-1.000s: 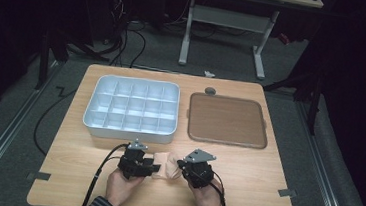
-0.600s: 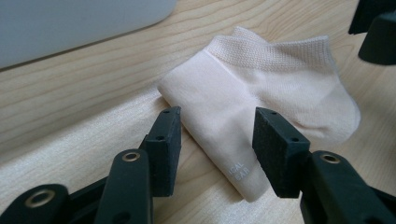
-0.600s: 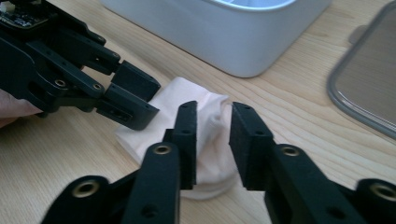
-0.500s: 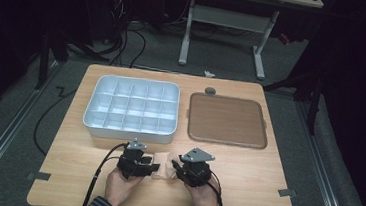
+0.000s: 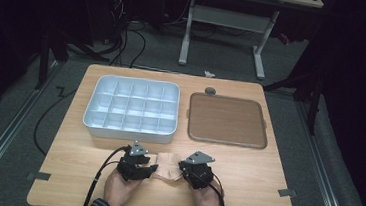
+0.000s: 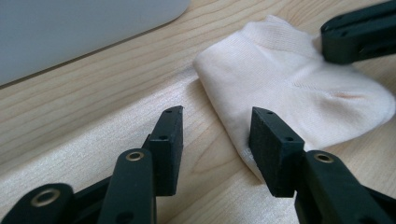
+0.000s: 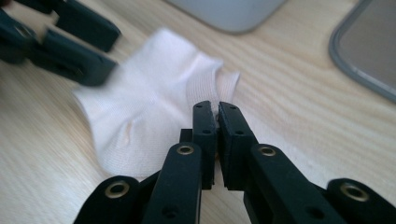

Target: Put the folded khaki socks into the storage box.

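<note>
A pale peach sock point(image 5: 168, 164) lies flat near the table's front edge, between the two grippers. My right gripper point(image 7: 217, 112) is shut on the sock's point(image 7: 149, 107) ribbed cuff edge; its jaws have just been closing and pinch the fabric. In the high view it point(image 5: 183, 169) sits at the sock's right. My left gripper point(image 6: 217, 126) stands open at the sock's point(image 6: 299, 88) near edge. Its jaws have just been closing a little: one is over bare wood and the other over the sock's rim, without pressing it. It point(image 5: 152, 169) sits at the sock's left.
A white compartment tray point(image 5: 131, 128) stands behind the hands at the left. A brown flat tray point(image 5: 227, 119) lies at its right, with a small grey round piece point(image 5: 210, 91) behind it. Cables trail from both grippers toward the front edge.
</note>
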Available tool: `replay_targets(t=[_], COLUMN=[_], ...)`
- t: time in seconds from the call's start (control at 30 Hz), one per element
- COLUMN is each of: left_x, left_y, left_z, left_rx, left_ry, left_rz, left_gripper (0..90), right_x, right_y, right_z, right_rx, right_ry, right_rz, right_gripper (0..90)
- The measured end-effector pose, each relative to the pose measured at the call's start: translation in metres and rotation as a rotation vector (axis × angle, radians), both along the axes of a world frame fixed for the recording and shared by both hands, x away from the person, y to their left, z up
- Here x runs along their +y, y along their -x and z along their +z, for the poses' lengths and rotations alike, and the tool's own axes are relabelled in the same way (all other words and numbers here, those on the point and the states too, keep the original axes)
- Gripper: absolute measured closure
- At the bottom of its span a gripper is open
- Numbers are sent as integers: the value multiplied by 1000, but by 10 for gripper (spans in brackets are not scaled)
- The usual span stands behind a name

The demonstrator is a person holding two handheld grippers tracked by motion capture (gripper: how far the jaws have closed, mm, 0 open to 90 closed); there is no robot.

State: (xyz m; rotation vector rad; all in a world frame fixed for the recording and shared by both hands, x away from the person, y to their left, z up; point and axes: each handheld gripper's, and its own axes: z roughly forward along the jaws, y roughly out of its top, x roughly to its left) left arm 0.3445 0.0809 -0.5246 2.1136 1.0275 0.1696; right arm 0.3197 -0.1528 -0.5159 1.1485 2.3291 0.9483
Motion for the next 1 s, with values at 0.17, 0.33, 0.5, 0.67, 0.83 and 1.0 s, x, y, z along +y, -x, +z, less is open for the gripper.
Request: replay_targets(t=[0.17, 0.33, 0.5, 0.67, 0.83, 1.0], left_x=[0, -10, -18, -18, -16, -10], left_y=[-4, -4, -7, 2, 3, 7], left_z=[2, 6, 1, 1, 1, 2], left_rx=[40, -1, 2, -32, -24, 18], left_ry=[23, 37, -4, -32, -29, 65], left_rz=[-7, -16, -23, -35, -29, 12], left_gripper=[535, 532, 537, 534, 548, 517], right_x=[-7, -3, -6, -16, -14, -12], right_y=[1, 9, 5, 10, 4, 2], right_z=[2, 18, 1, -12, -15, -9], right_rx=[-15, -39, 18, 2, -6, 7], right_ry=[-66, -82, -29, -70, -78, -74], right_rz=[-29, 20, -1, -43, -25, -14], right_gripper=[718, 803, 817, 770, 770, 713])
